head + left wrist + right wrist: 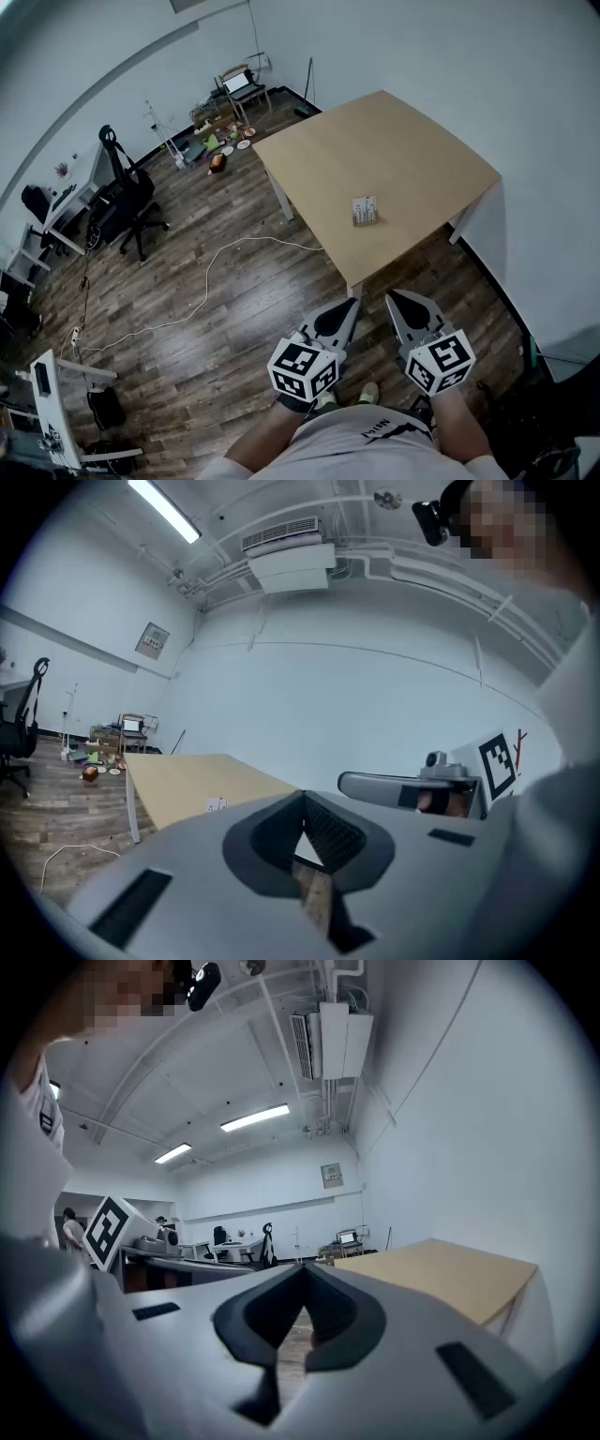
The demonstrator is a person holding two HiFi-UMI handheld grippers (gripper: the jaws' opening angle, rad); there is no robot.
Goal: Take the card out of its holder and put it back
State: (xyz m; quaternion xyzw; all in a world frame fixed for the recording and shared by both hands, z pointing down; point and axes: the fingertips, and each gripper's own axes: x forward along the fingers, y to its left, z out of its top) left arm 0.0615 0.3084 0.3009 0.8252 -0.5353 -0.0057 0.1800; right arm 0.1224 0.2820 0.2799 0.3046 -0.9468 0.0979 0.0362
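Pale wooden table (pixel 403 141) stands ahead of a person who holds two grey claws low and close to the body, above a dark plank floor (pixel 187 356). Toward the table's near corner sits a small white card in its holder (pixel 365 210), with the card in place. It lies straight ahead of both claws and well apart from them, roughly on the line between their tips, so neither looks clearly nearer. The left claw (pixel 349 307) is clenched, tips meeting on nothing. The right claw (pixel 394 298) is likewise clenched and empty. From the left gripper view the holder falls left of the jaw tips. The card is too small to tell its long axis. Reaching it would likely mean moving forward over the table edge.
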